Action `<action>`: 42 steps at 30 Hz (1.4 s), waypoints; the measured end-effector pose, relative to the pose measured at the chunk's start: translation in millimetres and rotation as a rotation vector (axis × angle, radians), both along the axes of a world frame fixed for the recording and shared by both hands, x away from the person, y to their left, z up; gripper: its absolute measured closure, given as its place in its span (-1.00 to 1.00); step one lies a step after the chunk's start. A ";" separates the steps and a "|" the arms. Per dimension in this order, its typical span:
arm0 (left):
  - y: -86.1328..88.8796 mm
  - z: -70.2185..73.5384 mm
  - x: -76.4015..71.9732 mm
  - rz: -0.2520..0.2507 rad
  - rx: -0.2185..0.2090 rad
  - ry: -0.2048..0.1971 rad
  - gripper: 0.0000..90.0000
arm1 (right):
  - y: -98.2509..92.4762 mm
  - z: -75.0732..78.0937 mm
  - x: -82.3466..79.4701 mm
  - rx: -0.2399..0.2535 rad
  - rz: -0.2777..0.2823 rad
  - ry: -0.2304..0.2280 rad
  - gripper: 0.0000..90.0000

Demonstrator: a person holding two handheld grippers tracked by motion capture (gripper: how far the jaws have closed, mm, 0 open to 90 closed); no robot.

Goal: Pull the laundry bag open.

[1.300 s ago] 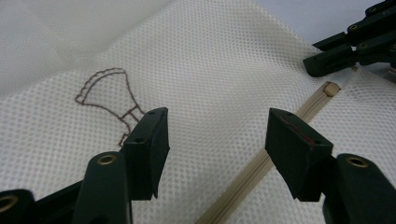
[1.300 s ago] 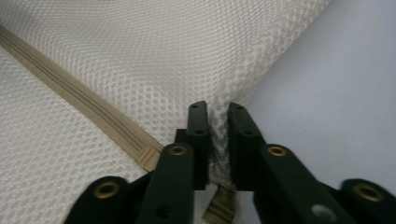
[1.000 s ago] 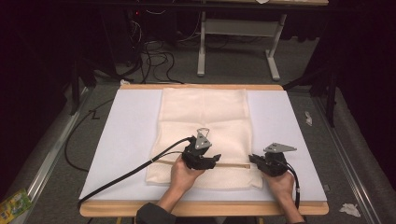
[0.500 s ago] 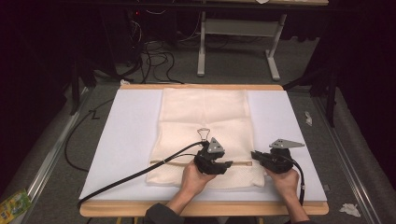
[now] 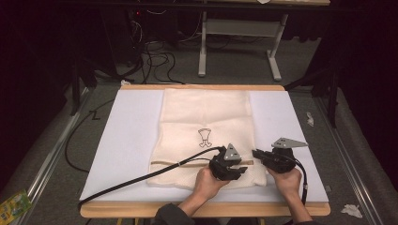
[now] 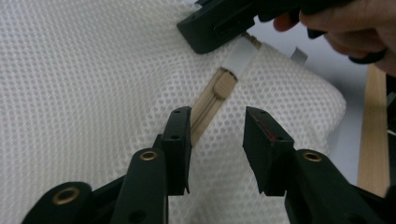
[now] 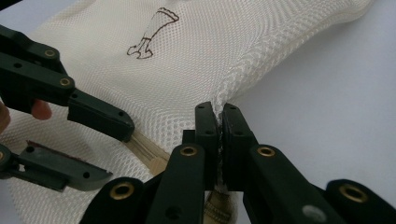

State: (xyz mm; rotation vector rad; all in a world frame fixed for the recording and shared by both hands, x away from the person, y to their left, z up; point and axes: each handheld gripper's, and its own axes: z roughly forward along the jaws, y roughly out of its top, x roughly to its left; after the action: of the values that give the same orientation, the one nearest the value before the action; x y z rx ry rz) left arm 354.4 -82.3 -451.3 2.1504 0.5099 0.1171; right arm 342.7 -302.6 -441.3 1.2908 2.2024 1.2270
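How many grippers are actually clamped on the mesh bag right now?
1. The right gripper is shut on the edge of the mesh bag. The left gripper, whose jaws have just been closing, straddles the bag's zipper, pads not pressing on it.

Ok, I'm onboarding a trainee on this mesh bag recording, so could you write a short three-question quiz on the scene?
1. True or false: the right hand-held gripper is shut on the edge of the mesh bag.
2. What lies between the left hand-held gripper jaws? A) zipper B) sponge C) spoon
3. Fill in: the bag lies on a ____ mat.

Key: 1 true. 2 A: the beige zipper runs between jaws that have just been closing, not yet pressing it. 3 white.
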 end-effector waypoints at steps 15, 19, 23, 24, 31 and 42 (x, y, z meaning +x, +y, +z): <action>-13.2 -10.5 6.9 -0.005 -0.013 0.031 0.33 | 5.7 5.7 2.4 0.073 0.034 0.006 0.96; -13.2 -10.8 7.9 -0.016 -0.027 0.042 0.46 | 7.6 5.6 2.6 0.074 0.035 0.005 0.96; -13.1 -9.3 7.3 -0.022 -0.046 0.045 0.56 | 8.4 5.6 3.1 0.068 0.037 0.003 0.96; -13.2 -9.7 7.3 -0.023 -0.051 0.049 0.56 | 8.4 5.6 3.1 0.068 0.037 0.003 0.96; -12.7 -8.3 5.8 -0.027 -0.064 0.054 0.65 | 4.3 4.1 2.4 0.072 0.031 0.007 0.96; -12.2 -8.0 1.4 -0.028 -0.057 0.044 0.76 | 4.7 0.0 2.4 0.076 0.036 0.015 0.96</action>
State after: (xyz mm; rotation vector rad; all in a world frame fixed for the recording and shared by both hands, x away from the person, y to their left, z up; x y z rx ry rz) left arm 355.8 -94.5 -459.3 2.1078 0.5024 0.0390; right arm 345.1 -298.0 -441.3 1.2980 2.2184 1.3310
